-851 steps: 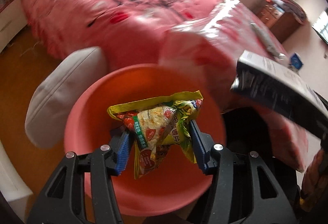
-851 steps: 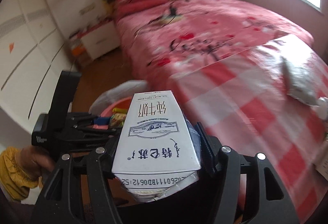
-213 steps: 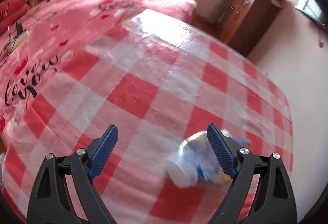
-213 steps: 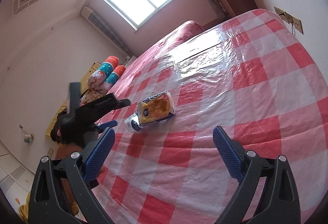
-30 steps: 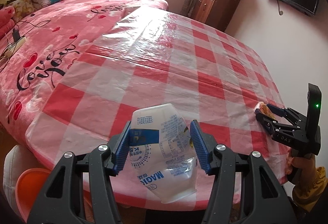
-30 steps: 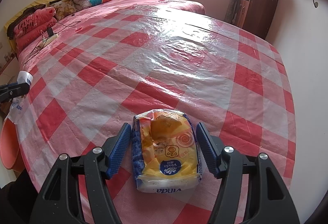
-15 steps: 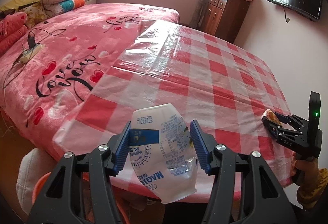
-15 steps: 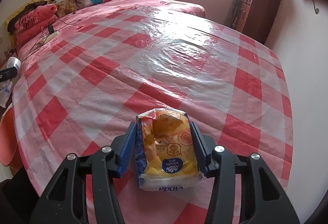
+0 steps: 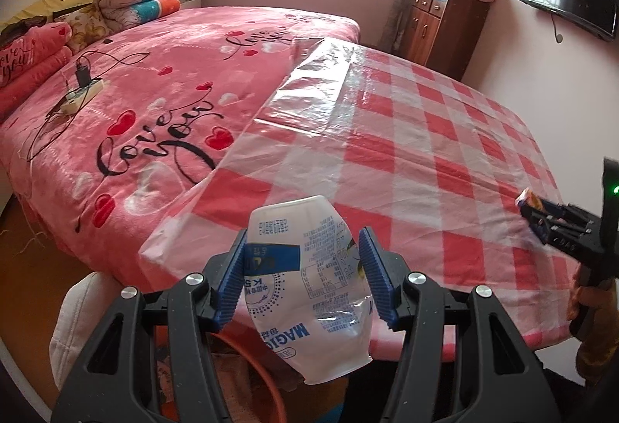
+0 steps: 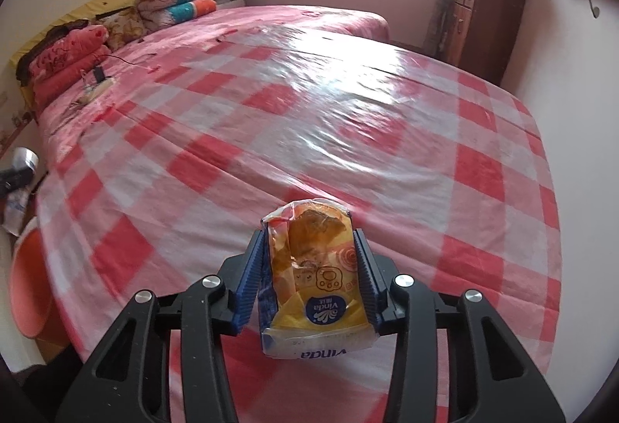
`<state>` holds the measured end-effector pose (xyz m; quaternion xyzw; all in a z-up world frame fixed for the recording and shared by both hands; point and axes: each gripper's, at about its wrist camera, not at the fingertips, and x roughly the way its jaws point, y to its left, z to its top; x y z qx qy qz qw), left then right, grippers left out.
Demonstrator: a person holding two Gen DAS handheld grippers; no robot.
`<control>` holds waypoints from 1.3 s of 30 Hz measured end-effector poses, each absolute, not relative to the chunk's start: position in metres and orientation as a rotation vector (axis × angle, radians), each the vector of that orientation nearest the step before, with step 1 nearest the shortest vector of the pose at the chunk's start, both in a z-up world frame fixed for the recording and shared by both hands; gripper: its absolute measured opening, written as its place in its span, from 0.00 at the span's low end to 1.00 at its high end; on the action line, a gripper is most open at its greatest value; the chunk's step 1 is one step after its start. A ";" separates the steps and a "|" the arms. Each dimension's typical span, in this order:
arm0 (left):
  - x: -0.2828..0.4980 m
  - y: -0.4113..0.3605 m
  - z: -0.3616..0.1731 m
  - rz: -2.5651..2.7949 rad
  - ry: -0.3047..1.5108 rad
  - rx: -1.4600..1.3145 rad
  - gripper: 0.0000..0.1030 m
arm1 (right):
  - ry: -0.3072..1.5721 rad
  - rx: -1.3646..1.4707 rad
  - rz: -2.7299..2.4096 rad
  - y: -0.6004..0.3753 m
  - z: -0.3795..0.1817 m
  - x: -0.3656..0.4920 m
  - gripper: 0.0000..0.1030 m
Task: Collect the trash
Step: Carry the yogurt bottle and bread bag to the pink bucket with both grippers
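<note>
Right wrist: tissue pack (image 10: 315, 287) inside gripper (image 10: 309, 280).

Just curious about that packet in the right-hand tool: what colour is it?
Mostly yellow-orange, with a blue round logo, on the tissue packet; clearest in the right wrist view.

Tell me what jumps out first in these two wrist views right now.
The left gripper is shut on a crushed white bottle, held off the bed's near edge above the orange basin. The right gripper is shut on a yellow Vinda tissue pack over the red-checked plastic sheet, which covers much of the pink bed.
</note>
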<state>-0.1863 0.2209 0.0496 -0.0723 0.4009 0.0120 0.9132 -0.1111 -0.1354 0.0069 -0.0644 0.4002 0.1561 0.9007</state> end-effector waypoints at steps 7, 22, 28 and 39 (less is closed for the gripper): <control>-0.196 0.238 0.045 0.068 0.842 -0.151 0.56 | 0.818 -0.123 0.446 -0.095 0.028 -0.119 0.44; -0.231 0.280 0.035 0.180 0.884 -0.155 0.56 | 0.833 -0.172 0.787 0.023 0.048 -0.148 0.44; -0.246 0.295 0.026 0.221 0.908 -0.166 0.56 | 0.852 -0.215 0.911 0.070 0.047 -0.166 0.44; -0.273 0.319 0.005 0.288 0.958 -0.198 0.56 | 0.912 -0.286 1.080 0.136 0.029 -0.196 0.44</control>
